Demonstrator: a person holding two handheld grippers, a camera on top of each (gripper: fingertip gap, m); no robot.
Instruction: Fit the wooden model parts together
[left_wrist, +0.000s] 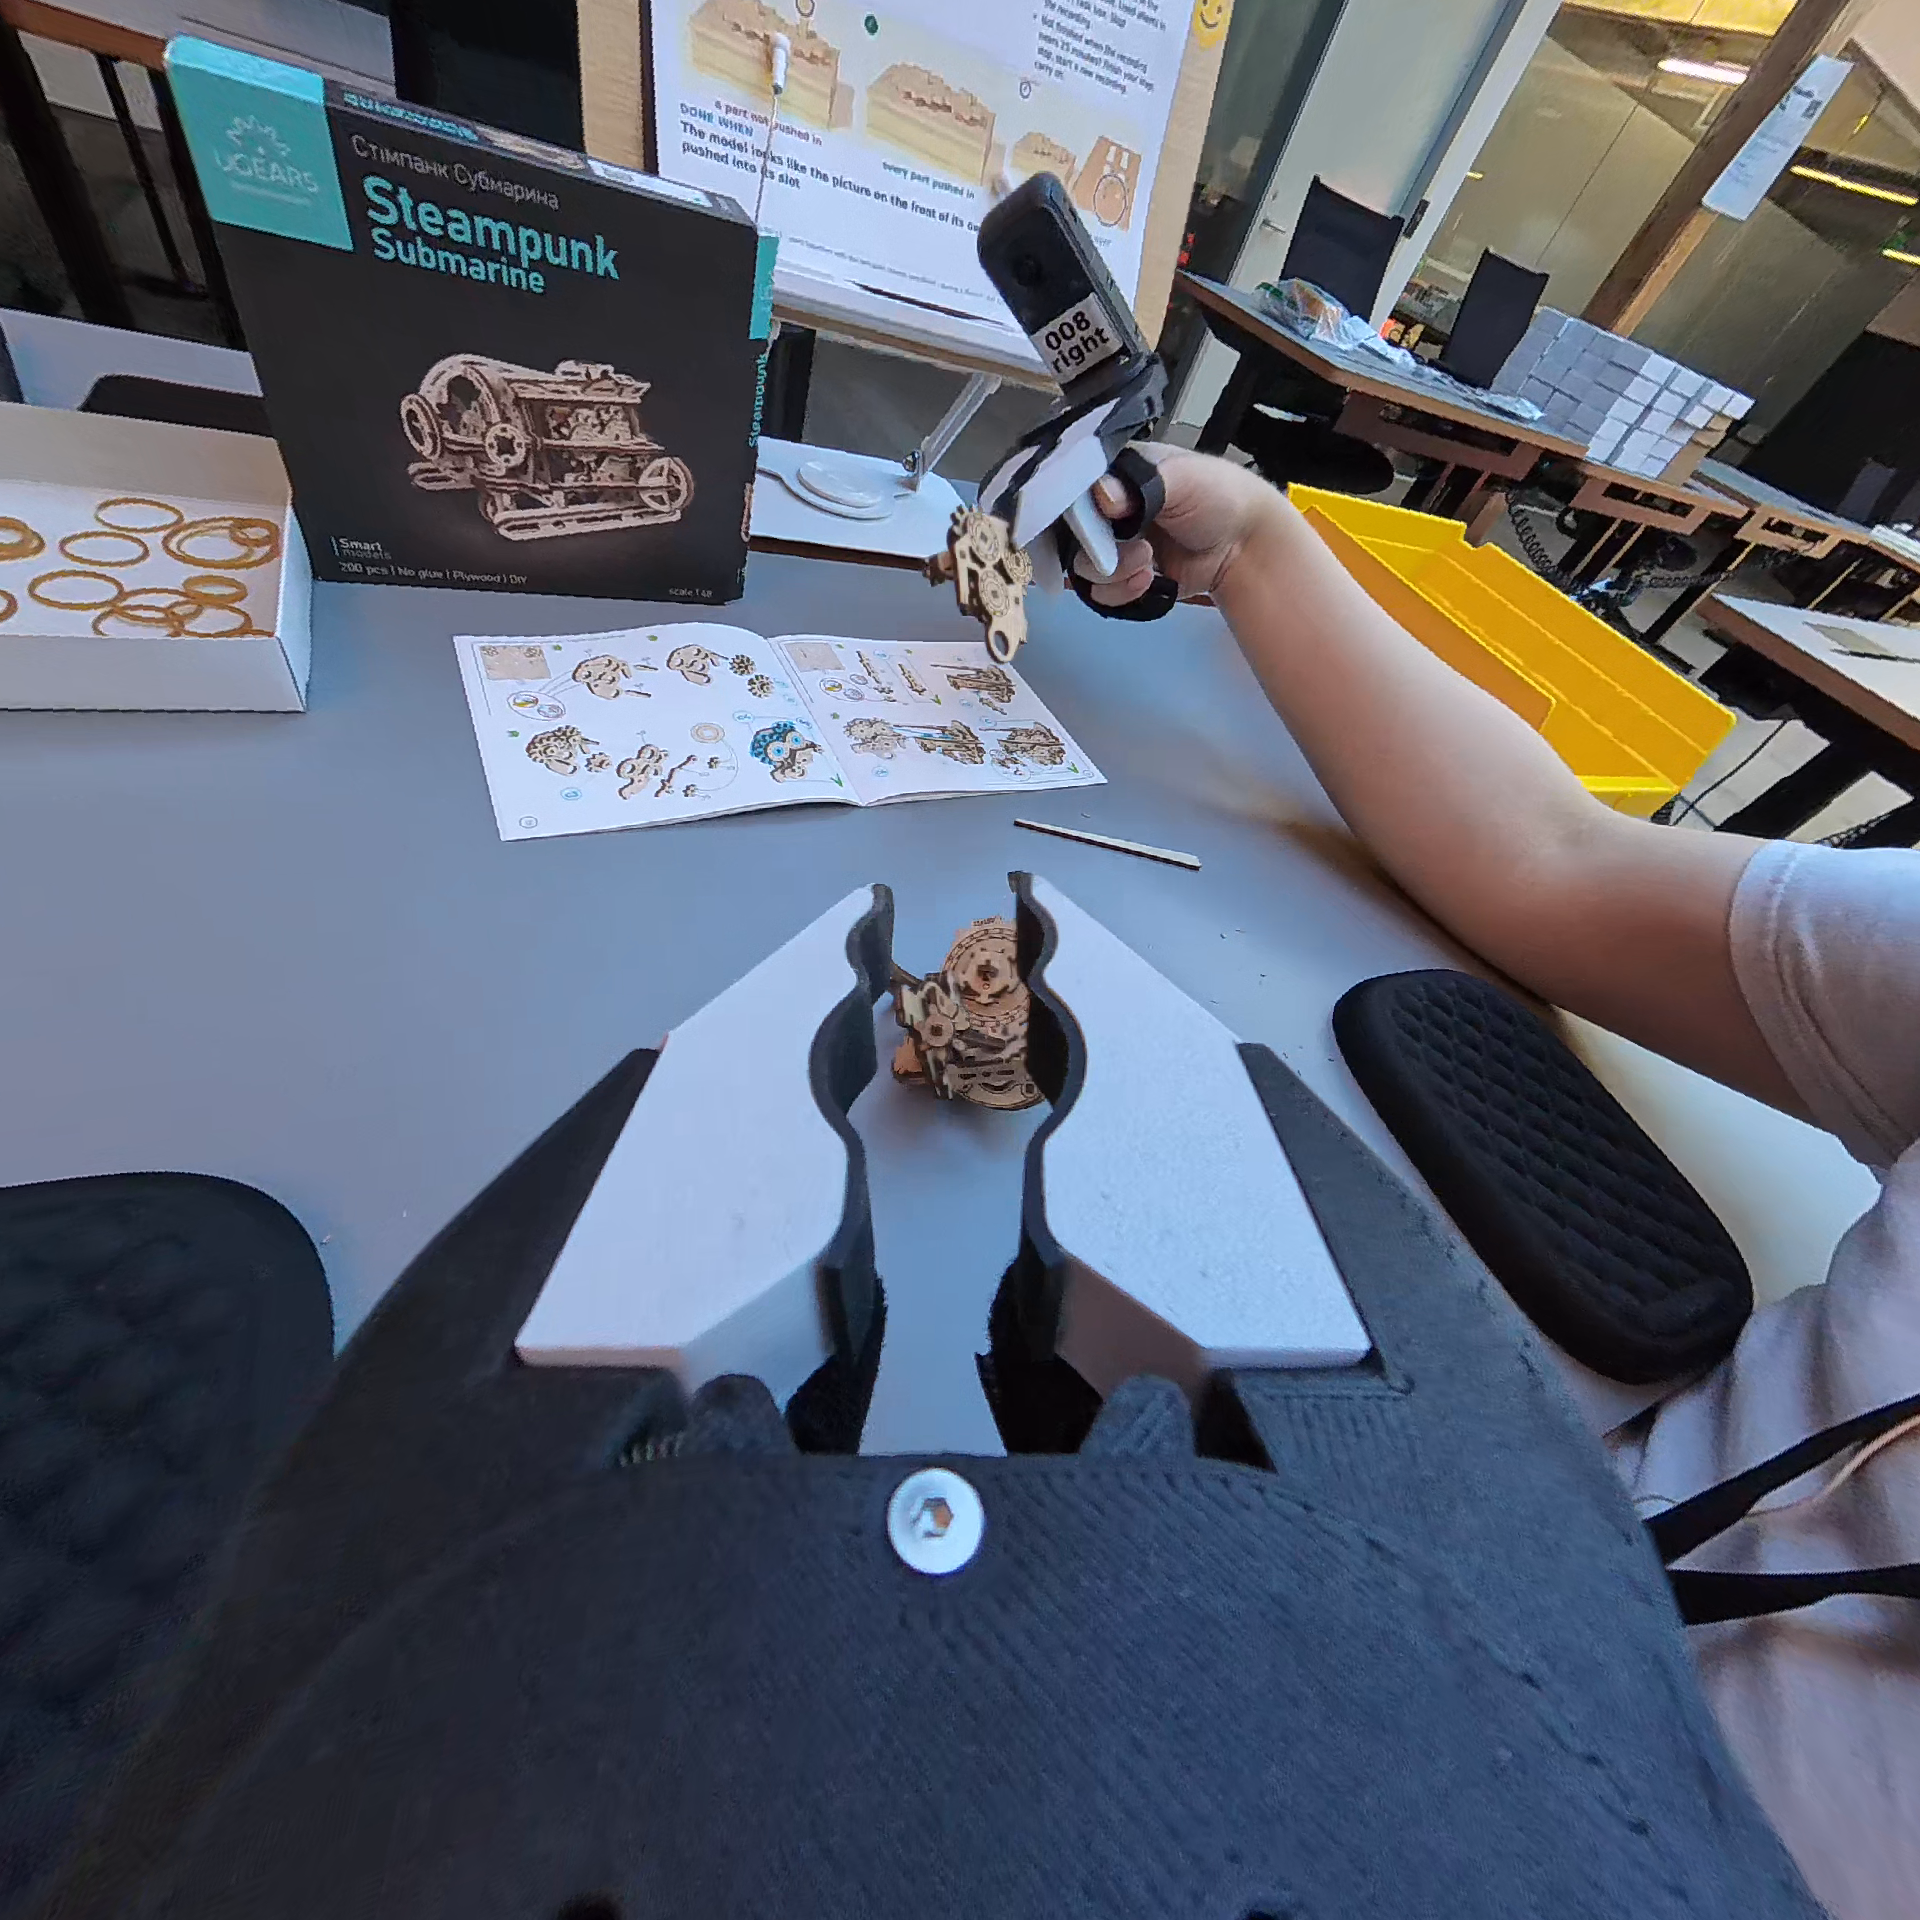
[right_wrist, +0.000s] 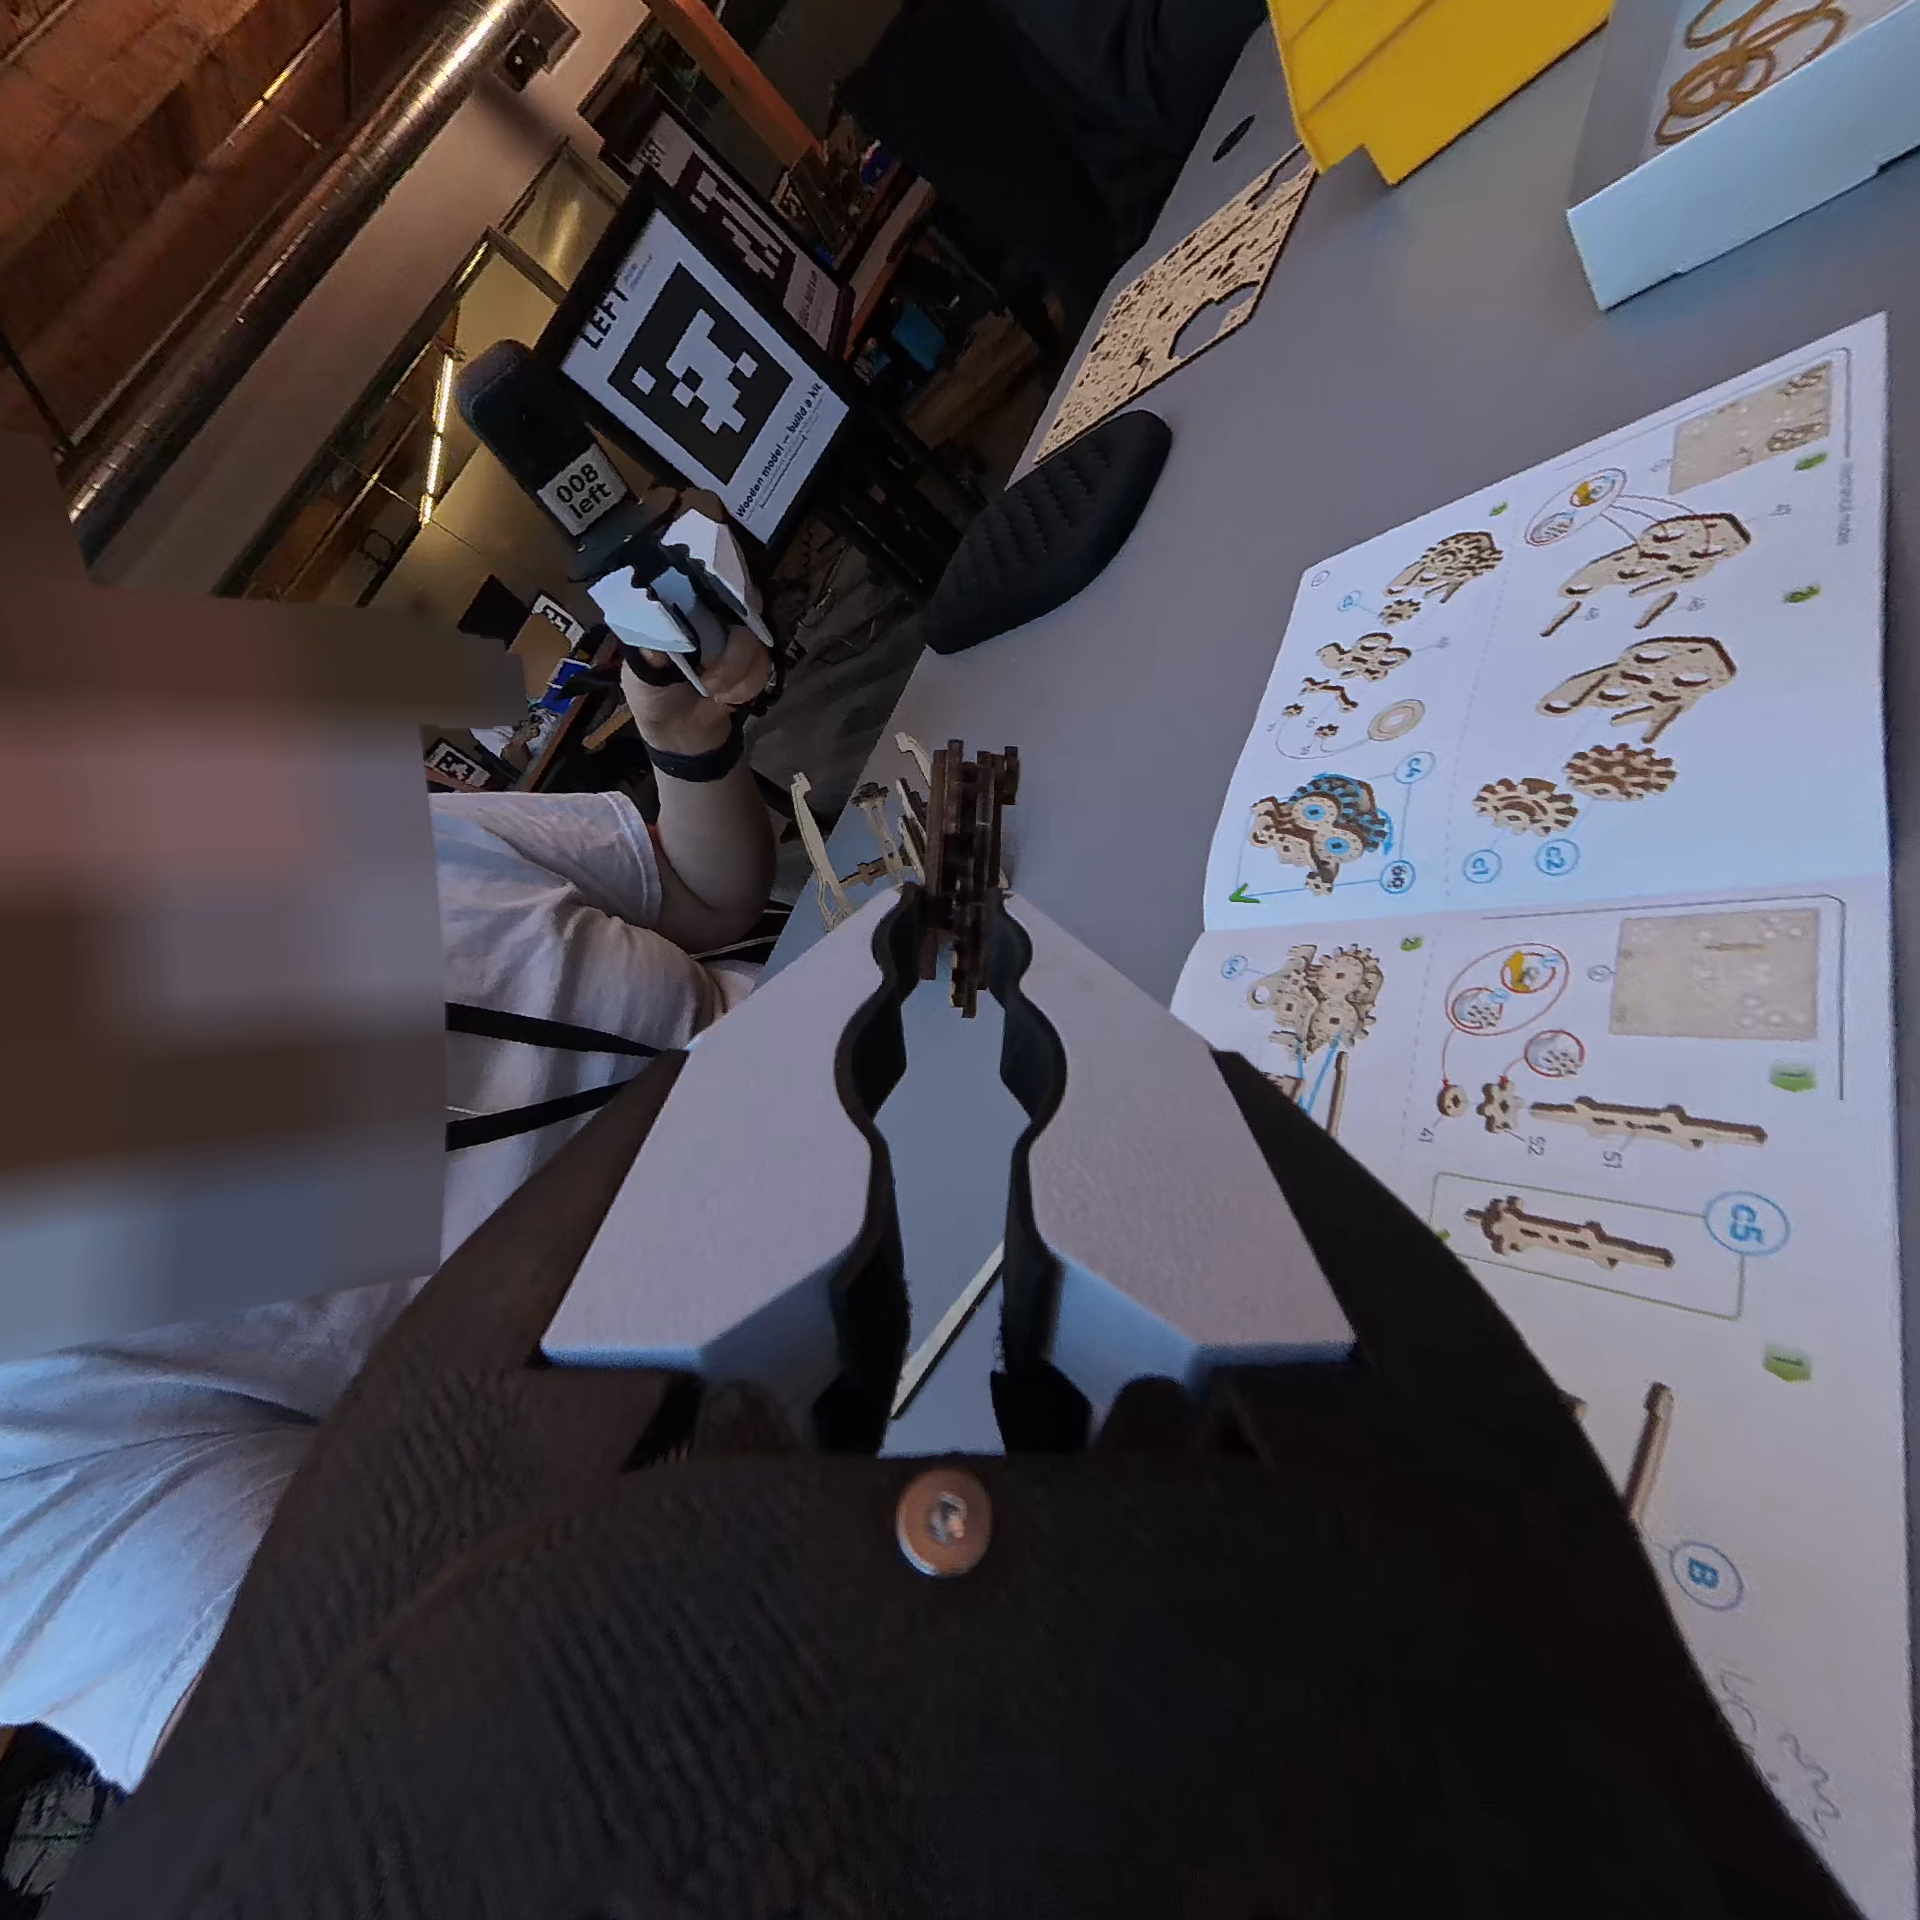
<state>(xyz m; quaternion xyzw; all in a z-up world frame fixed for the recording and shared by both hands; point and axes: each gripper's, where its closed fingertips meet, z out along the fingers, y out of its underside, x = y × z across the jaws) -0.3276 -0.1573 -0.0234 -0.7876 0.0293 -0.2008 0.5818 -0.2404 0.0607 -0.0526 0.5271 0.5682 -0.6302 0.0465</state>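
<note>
My right gripper (right_wrist: 951, 920) is shut on a flat, layered wooden gear part (right_wrist: 966, 862), gripped edge-on at the fingertips. In the left wrist view the same gripper (left_wrist: 1003, 545) is raised above the far side of the grey table (left_wrist: 312, 935), with the part (left_wrist: 987, 582) hanging below it. My left gripper (left_wrist: 951, 899) is open and empty. A small wooden sub-assembly (left_wrist: 966, 1023) stands on the table and shows through the gap between its fingers, partly hidden by the right finger. In the right wrist view the left gripper (right_wrist: 686, 603) is held up off the table.
An open instruction booklet (left_wrist: 769, 717) lies mid-table, with a thin wooden stick (left_wrist: 1107, 842) beside it. The kit box (left_wrist: 499, 343) stands behind, next to a white tray of rubber bands (left_wrist: 135, 582). A yellow bin (left_wrist: 1507, 623), black pads (left_wrist: 1538, 1164), a cut plywood sheet (right_wrist: 1174, 301) and loose wooden parts (right_wrist: 852, 842) are around. The tips of one gripper are about 25 cm away from the tips of the other.
</note>
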